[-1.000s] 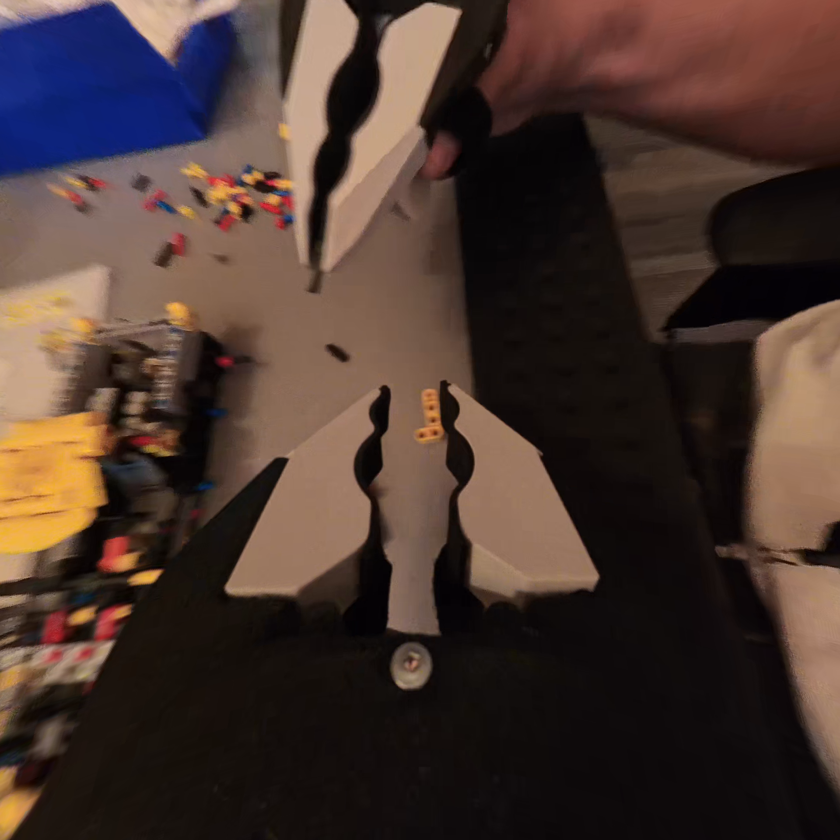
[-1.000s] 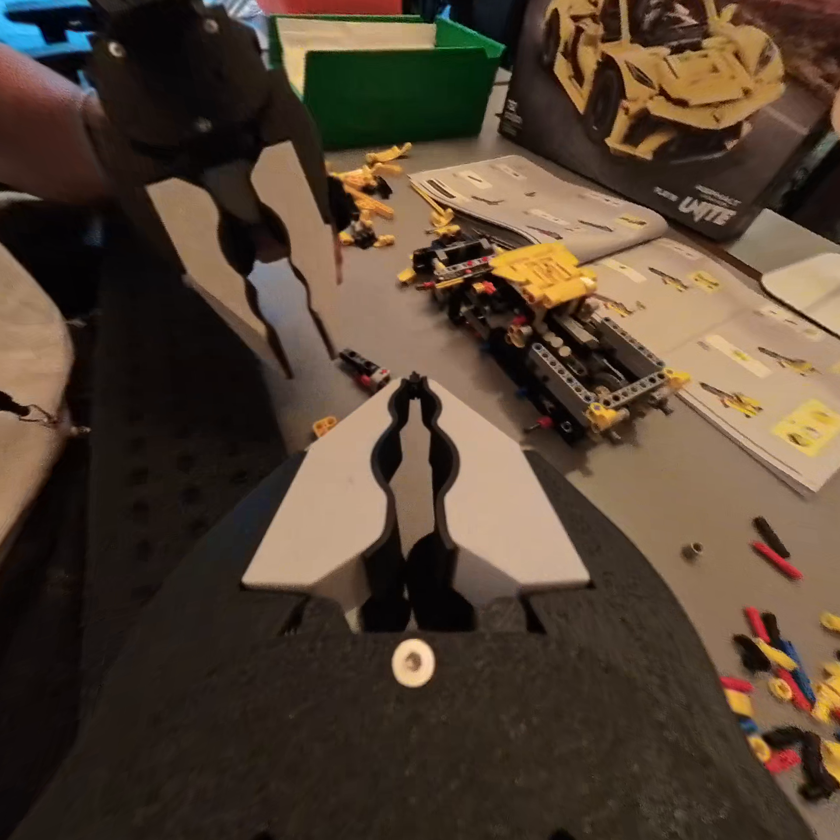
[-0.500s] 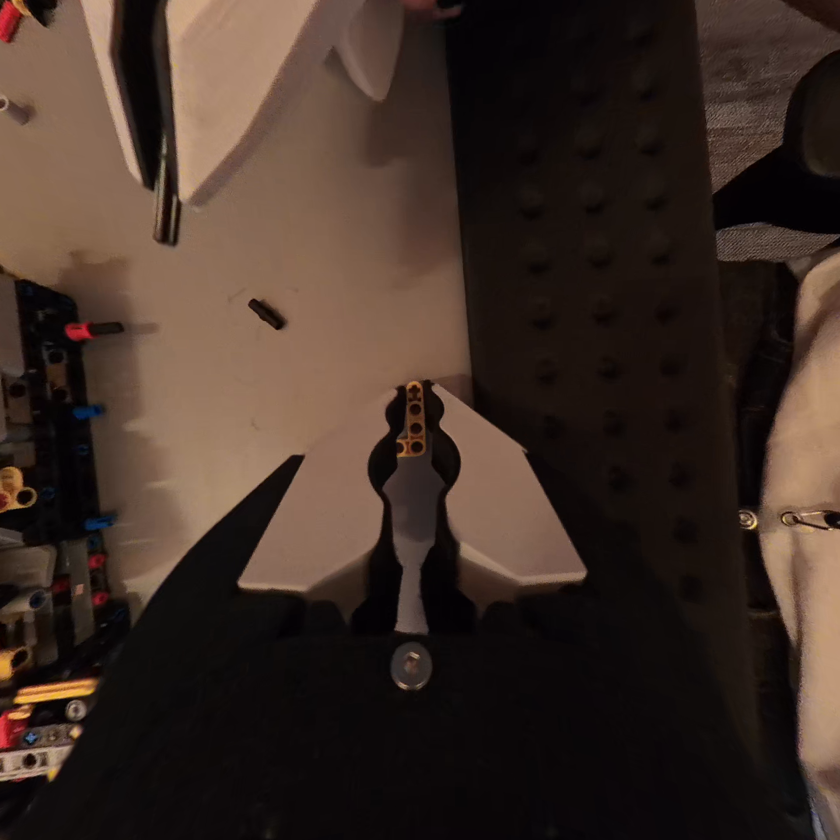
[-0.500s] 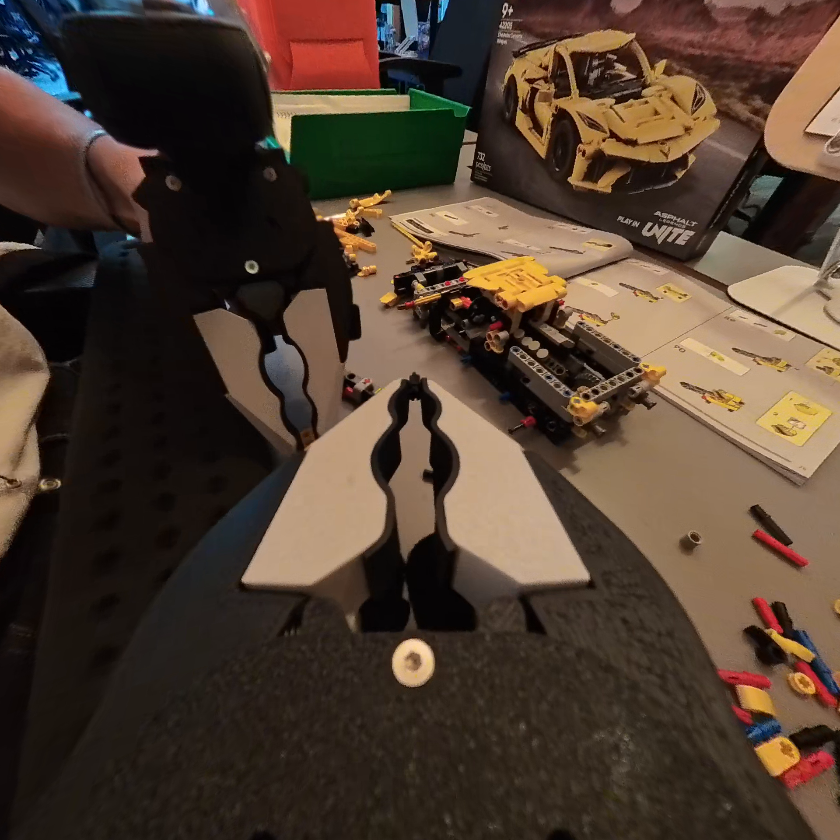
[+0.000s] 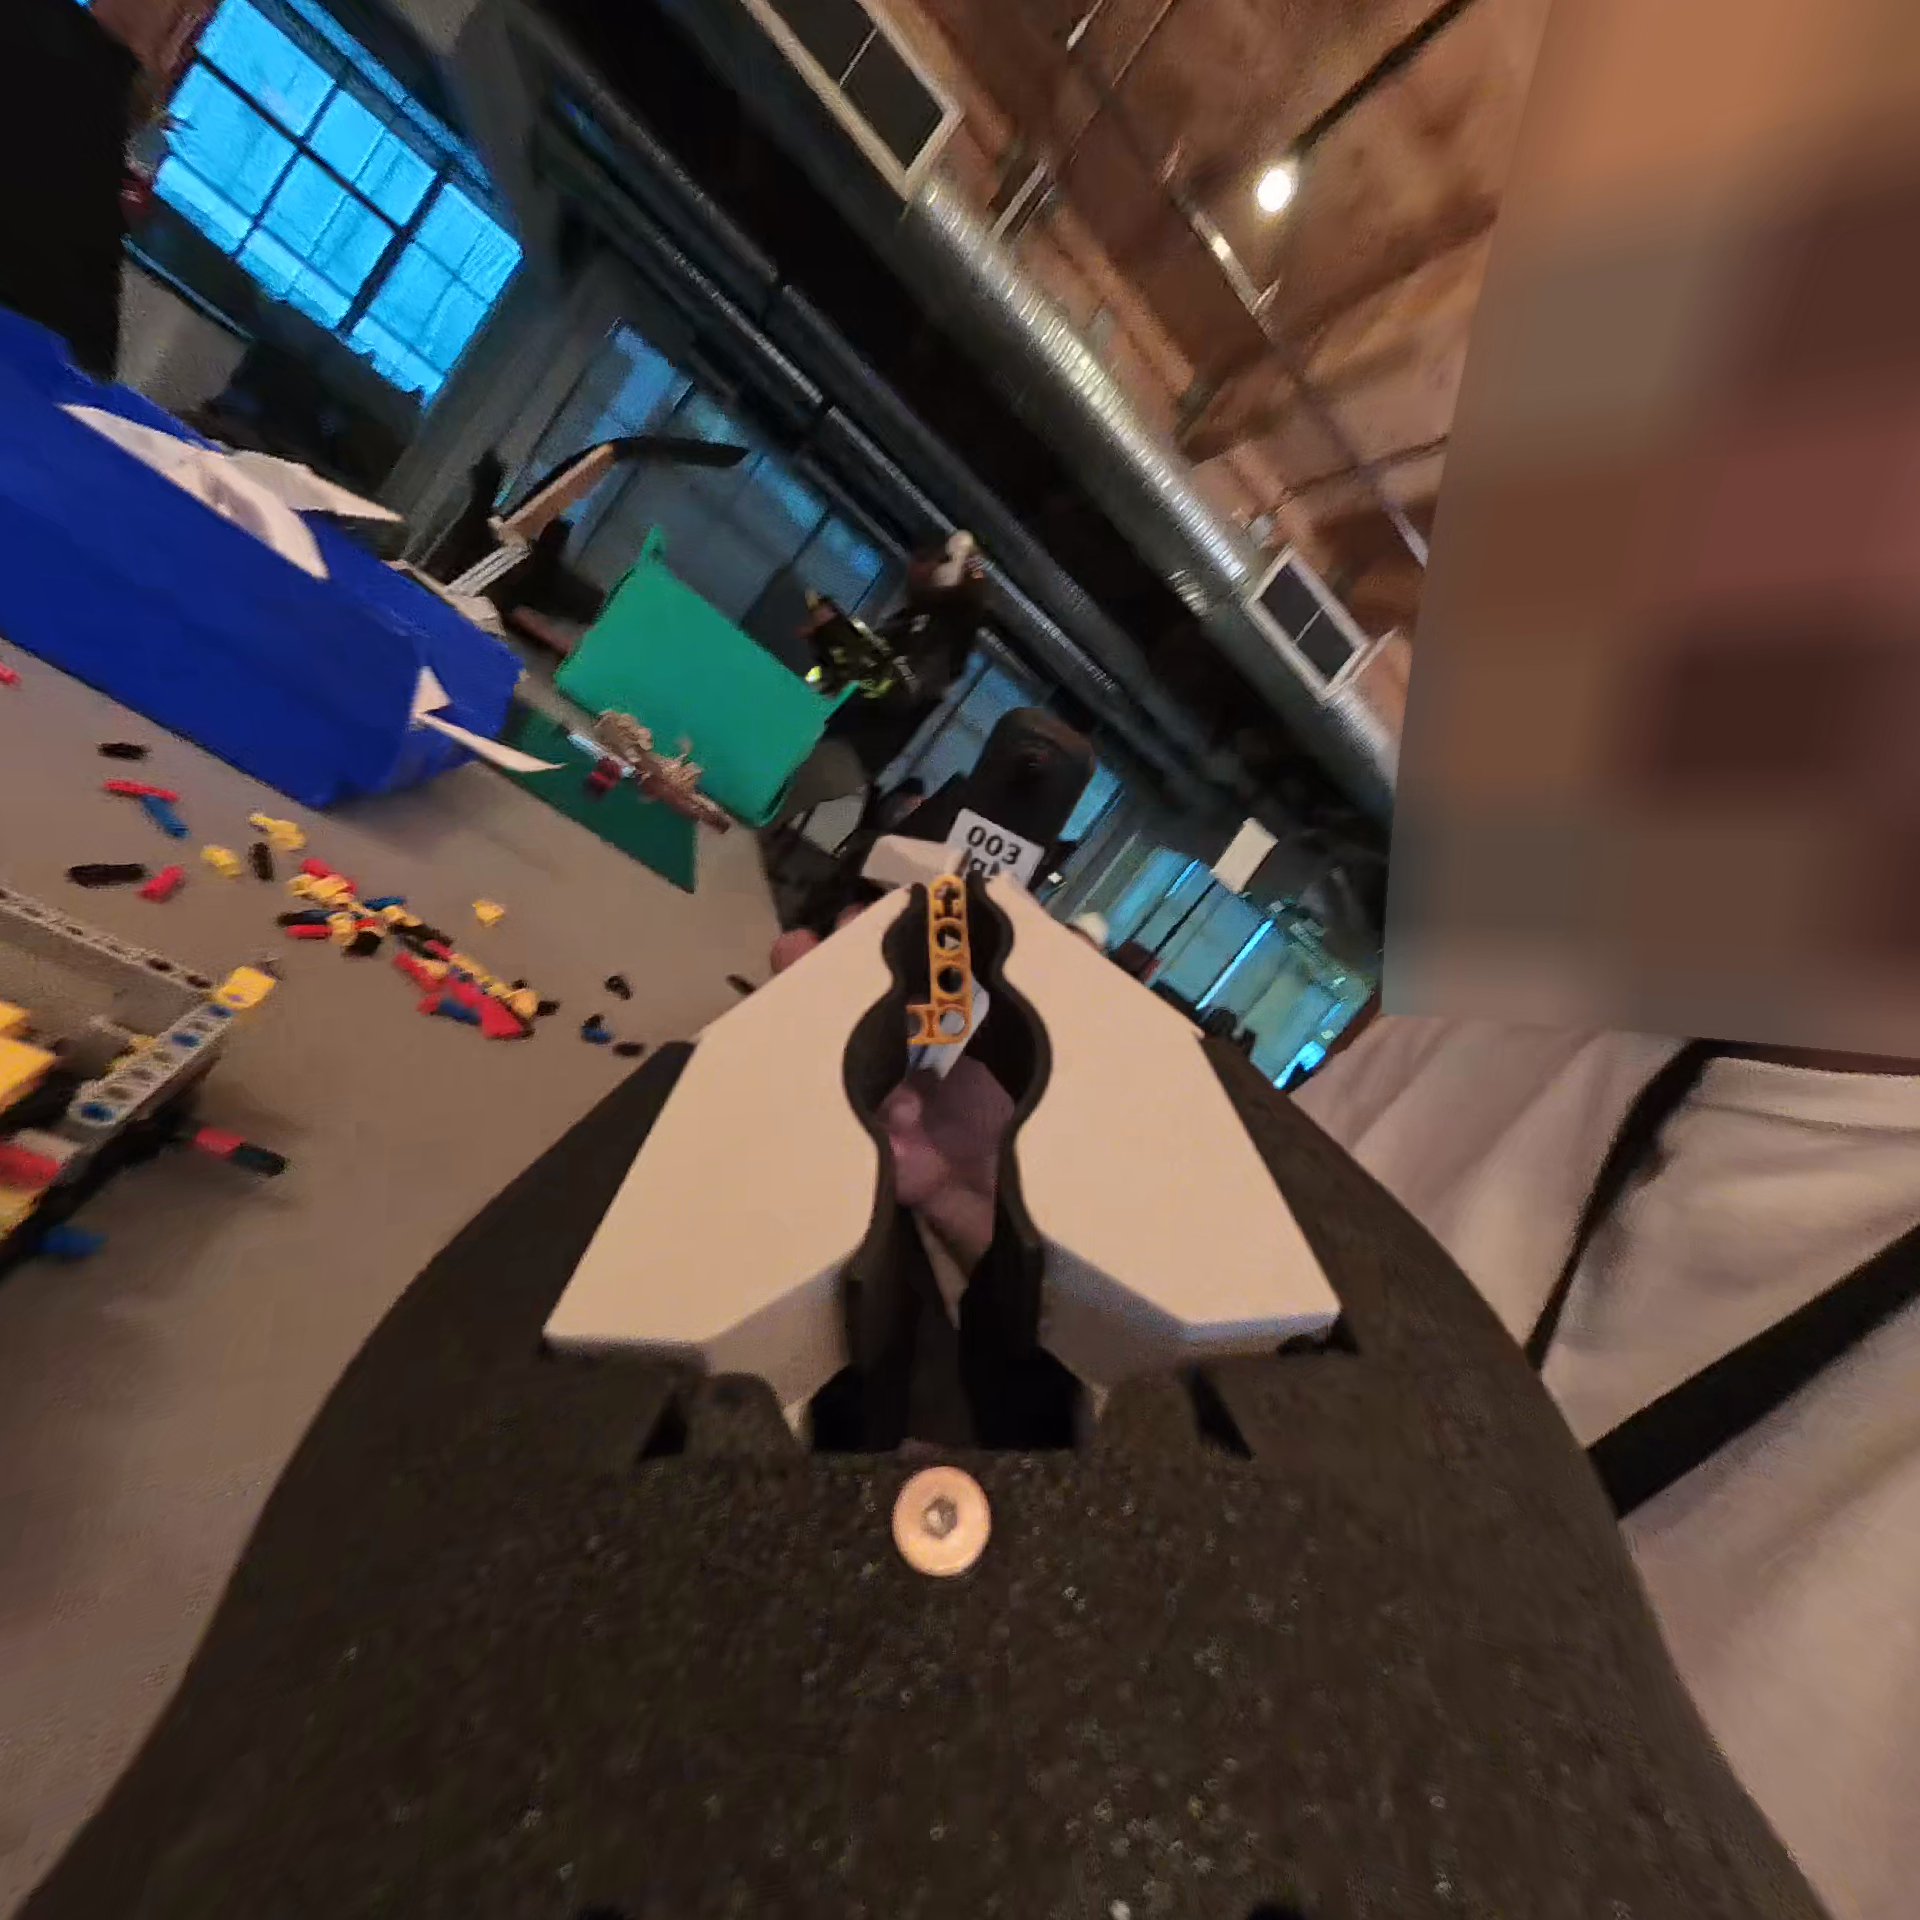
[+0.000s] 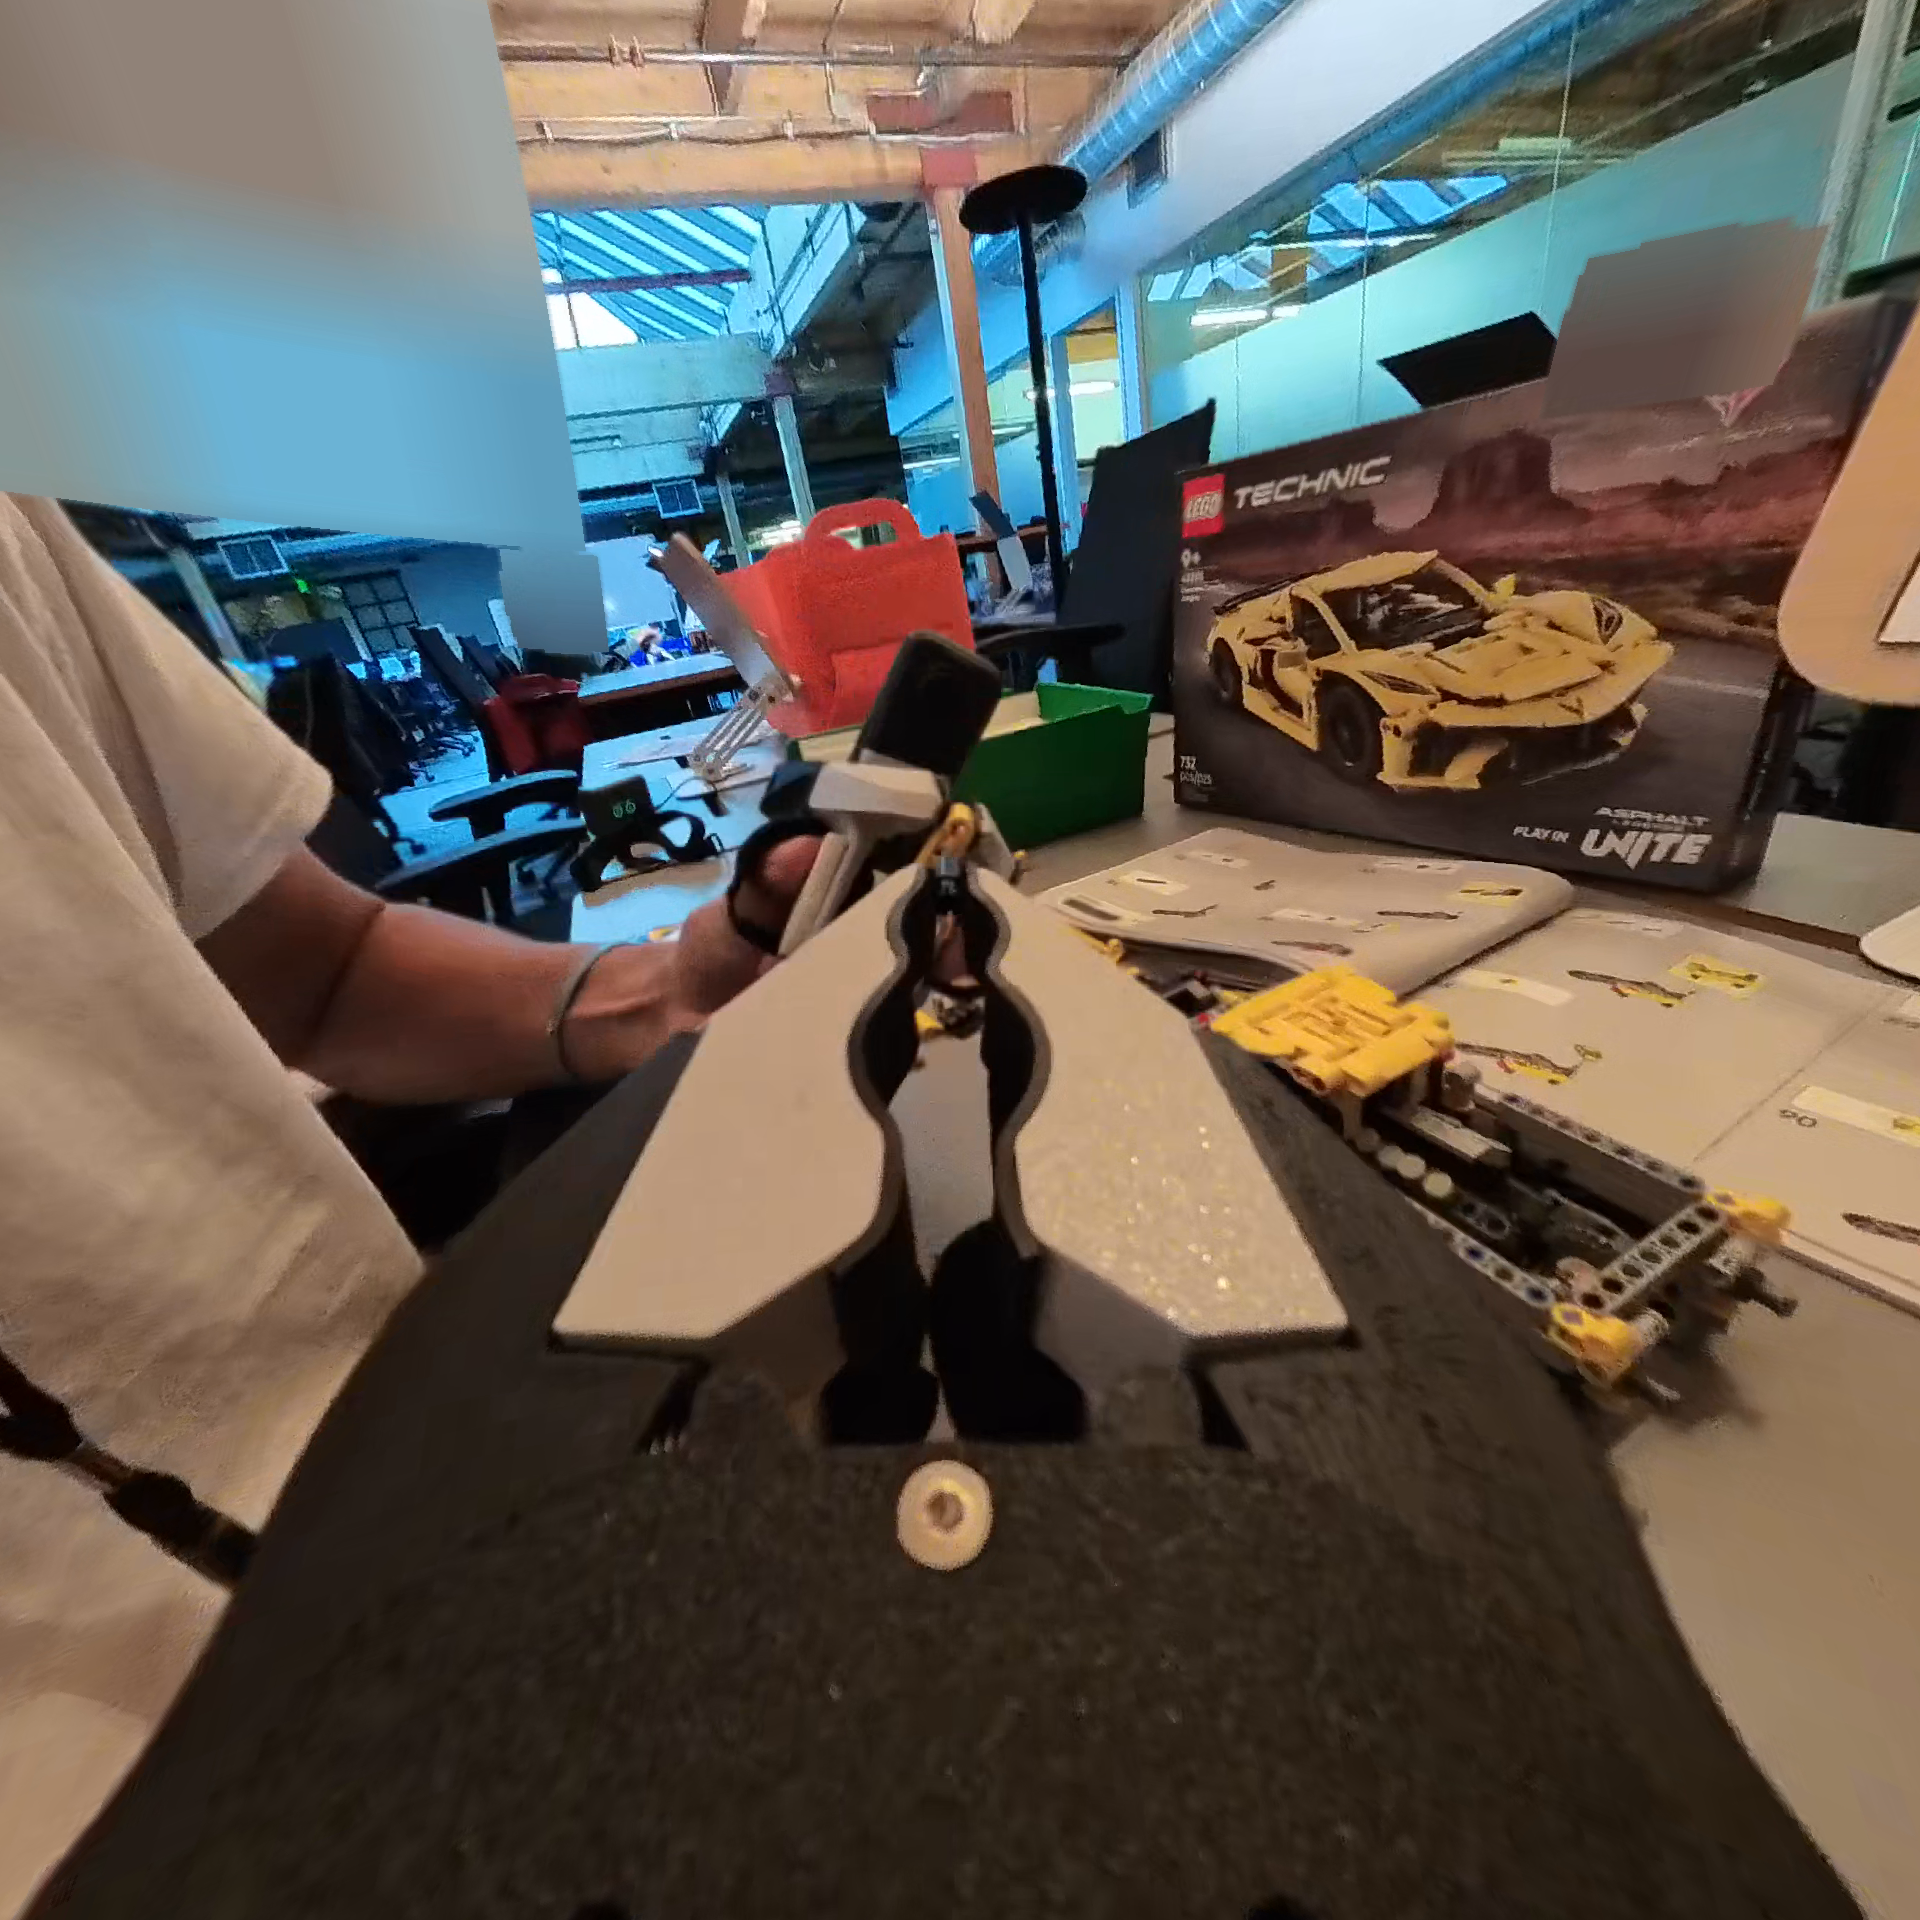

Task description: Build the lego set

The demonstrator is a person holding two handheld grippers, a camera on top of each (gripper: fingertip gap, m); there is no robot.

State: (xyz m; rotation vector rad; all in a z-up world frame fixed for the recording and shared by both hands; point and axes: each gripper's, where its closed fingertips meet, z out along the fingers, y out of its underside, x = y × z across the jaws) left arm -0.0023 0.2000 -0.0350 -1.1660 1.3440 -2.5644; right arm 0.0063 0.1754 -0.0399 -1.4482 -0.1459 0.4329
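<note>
The grey table (image 5: 343,1226) spreads out to the left of the left gripper (image 5: 948,909), strewn with loose pieces (image 5: 416,951) in red, yellow, blue and black. Farther off on that side stand a blue bin (image 5: 208,623) and a green bin (image 5: 686,681); above them run dark windows, metal ducts and a brick ceiling. From the right gripper (image 6: 943,883), the half-built car (image 6: 1455,1122) lies just to its right on the table, with open instruction pages (image 6: 1558,997) beyond it and the set's box (image 6: 1475,665), showing a yellow car, upright behind. Ahead stand office chairs, an orange bag (image 6: 862,613) and glass partitions.

The left gripper is clamped on a small yellow beam (image 5: 948,961), an L-shaped strip with holes pinched between its tips. The right gripper is closed on a short dark pin (image 6: 948,878) at its very tip. The two tools meet tip to tip, the pin close against the beam (image 6: 961,831); I cannot tell whether it is seated in a hole.

Half a second ago the left gripper pointed straight down at the table, already closed around the beam. It has since swung up to near level, lifting the beam clear of the surface and facing the right gripper, which was then well apart and has come in to meet it.
</note>
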